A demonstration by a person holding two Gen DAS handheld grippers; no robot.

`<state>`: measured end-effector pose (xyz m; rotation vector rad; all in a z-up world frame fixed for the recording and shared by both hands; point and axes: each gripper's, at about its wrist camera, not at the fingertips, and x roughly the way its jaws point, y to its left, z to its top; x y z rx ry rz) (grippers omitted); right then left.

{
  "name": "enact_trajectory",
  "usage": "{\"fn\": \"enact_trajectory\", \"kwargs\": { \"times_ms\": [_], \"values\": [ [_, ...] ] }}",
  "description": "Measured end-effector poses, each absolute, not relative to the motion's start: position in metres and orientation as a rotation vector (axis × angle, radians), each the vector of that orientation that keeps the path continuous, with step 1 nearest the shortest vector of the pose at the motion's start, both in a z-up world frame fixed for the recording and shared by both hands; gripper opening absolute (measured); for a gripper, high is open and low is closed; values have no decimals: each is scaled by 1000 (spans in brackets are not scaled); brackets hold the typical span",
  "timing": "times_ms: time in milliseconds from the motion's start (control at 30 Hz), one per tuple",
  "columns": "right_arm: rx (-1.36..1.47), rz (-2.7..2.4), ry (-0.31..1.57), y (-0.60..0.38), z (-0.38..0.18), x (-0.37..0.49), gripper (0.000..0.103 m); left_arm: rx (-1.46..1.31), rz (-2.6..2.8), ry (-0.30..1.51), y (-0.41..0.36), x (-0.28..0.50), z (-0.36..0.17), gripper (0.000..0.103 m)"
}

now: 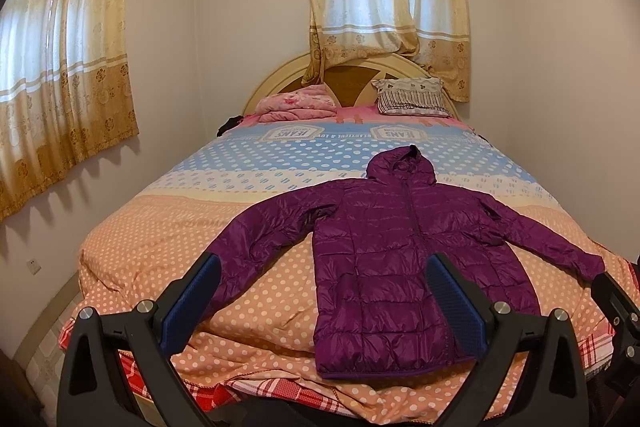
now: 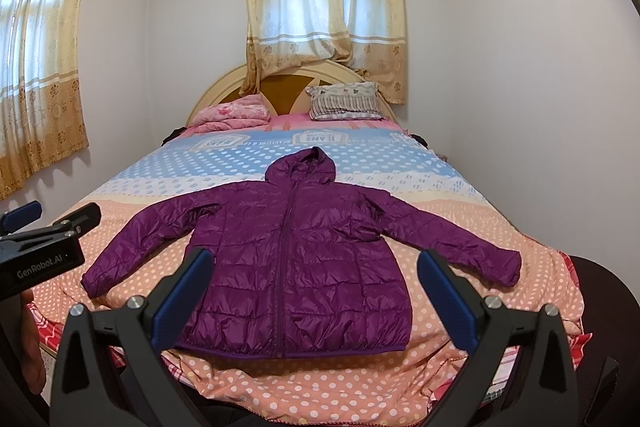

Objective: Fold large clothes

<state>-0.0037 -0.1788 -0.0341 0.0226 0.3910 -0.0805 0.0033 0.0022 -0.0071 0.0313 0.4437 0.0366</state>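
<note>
Purple hooded puffer jacket (image 2: pixel 292 259) lies flat on the polka-dot bedspread (image 2: pixel 360 387); only the right view shows its right cuff unhidden; left gripper (image 1: pixel 320 301) and right gripper (image 2: pixel 316 293) both gape, holding nothing

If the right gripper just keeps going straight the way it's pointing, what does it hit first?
Most likely the purple jacket: the open right gripper frames its lower body, spread flat on the bed. Depth is hard to judge in this fisheye view.

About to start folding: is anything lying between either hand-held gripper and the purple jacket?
Nothing visible. The purple jacket lies flat on the bedspread, with only bare cover between it and both open grippers.
</note>
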Motion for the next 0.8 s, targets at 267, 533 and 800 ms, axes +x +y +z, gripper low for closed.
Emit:
{"fn": "enact_trajectory", "kwargs": {
  "times_ms": [267, 533, 800],
  "values": [
    [26, -77, 399, -179, -38, -3, 103, 26, 38, 444, 4, 3, -7, 102],
    [26, -75, 402, -178, -39, -3, 103, 19, 39, 442, 7, 2, -7, 102],
    [26, -74, 407, -178, -40, -2, 103, 17, 43, 442, 8, 4, -8, 102]
  ]
}}
